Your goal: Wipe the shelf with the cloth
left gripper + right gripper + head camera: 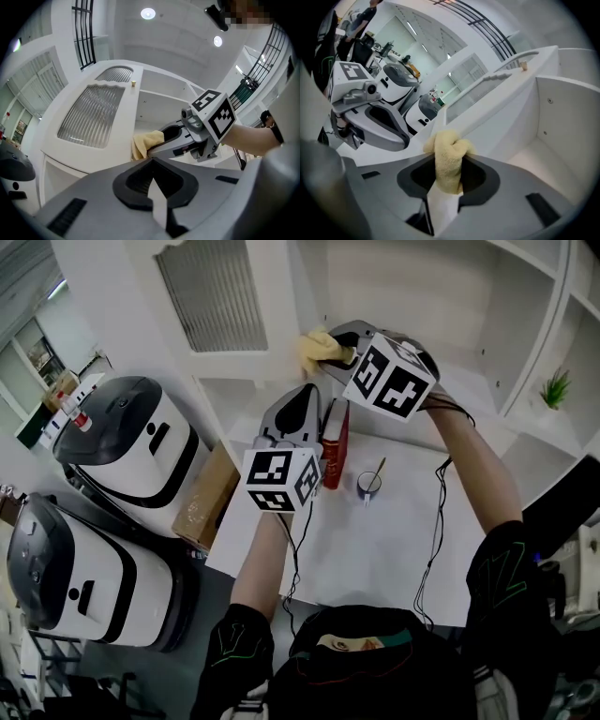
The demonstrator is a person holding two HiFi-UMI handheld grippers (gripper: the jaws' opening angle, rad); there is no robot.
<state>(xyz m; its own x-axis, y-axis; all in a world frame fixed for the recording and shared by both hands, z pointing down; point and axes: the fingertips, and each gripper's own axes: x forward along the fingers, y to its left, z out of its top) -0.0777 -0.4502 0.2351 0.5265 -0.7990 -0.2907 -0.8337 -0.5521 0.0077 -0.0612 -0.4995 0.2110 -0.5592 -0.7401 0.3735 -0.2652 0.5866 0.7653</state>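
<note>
A yellow cloth [315,347] is bunched in my right gripper [332,356], which is shut on it at the front edge of the white shelf unit [234,364]. In the right gripper view the cloth [448,157] bulges out of the jaws, with the shelf's compartment floor [543,154] to the right. My left gripper [302,392] is just below and left of the right one, jaws closed on nothing. In the left gripper view it [152,162] points at the cloth [145,143] and the right gripper [163,142].
A red book [336,442] stands on the white table [375,549] beside a small cup [369,486] with a stick in it. A cardboard box [204,498] and two white rounded machines [131,442] sit left. A small plant [555,388] is on a right shelf.
</note>
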